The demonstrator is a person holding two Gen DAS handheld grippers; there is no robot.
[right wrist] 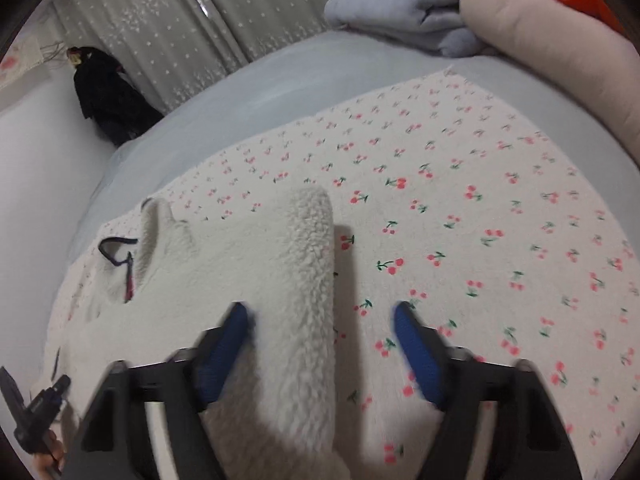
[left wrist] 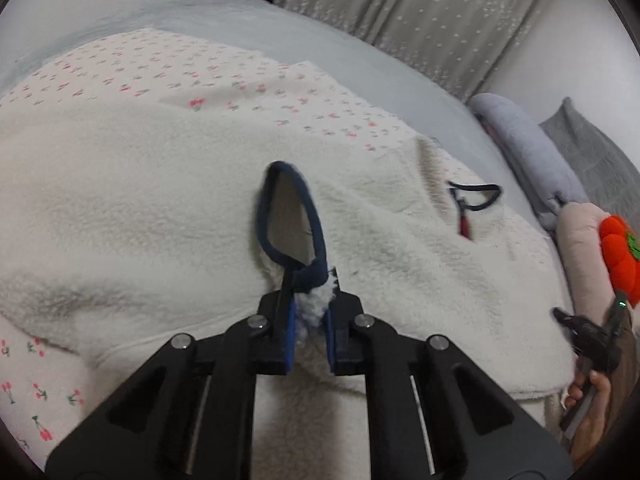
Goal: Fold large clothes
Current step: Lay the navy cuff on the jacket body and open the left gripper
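Left wrist view: left gripper [left wrist: 310, 280] pinching the dark navy cuff band [left wrist: 292, 216] of the fluffy white fleece jacket [left wrist: 160, 208], fingers squeezed narrow on cuff and fluff. Cuff lifted up off the jacket, standing like a loop.

Right wrist view: right gripper [right wrist: 320, 320] low over the fleece sleeve [right wrist: 304, 280], blue-padded fingers [right wrist: 228, 340] spread wide, holding nothing. One finger on each side of the sleeve, it seems.

Best way to do this step, at a guess: carry the cuff slowly across the body of the jacket, then lay the sleeve flat on top. Keep the pinch tight so the thick fluff cannot slip out. Use the free gripper to press or smooth the other sleeve so nothing bunches. No tugging hard, or the whole jacket slides on the blanket.

Jacket spread out on a cream blanket with little red cherries [right wrist: 480, 200], on a bed with a pale grey sheet [right wrist: 300, 76]. Very fuzzy, soft and thick, cream-white all over. Tall collar [left wrist: 426, 168] standing up near the top, with a dark loop and a red zip pull [left wrist: 464, 228] beside it. Not folded yet, only partly gathered. Soft grey and pink pillows [right wrist: 500, 20] near the head of the bed, well apart from the jacket.
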